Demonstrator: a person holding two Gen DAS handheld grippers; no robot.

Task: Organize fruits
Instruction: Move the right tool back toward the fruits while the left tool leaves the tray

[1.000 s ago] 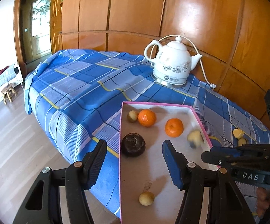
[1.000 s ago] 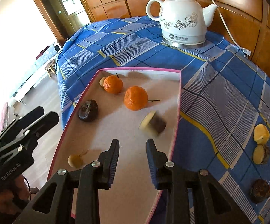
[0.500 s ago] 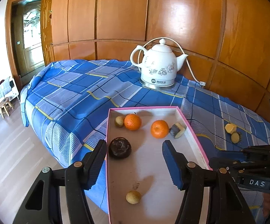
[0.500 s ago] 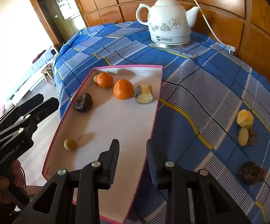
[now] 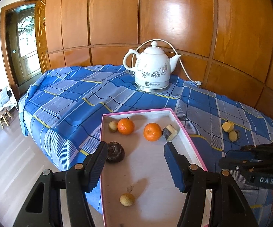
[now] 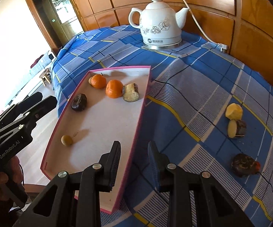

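Both my grippers, left point(image 5: 135, 162) and right point(image 6: 134, 162), gape empty; pink tray point(image 6: 142, 113) just ahead, oranges point(image 6: 114, 89) further out.

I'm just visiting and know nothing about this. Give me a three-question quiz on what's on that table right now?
1. How many orange tangerines lie in the pink-rimmed shallow tray?
2. True or false: the right tool grips a fruit.
3. What stands behind the tray: A) the white ceramic kettle, B) a vase, C) a lamp?

Key: 1. two; 2. false, it is open and empty; 3. A.
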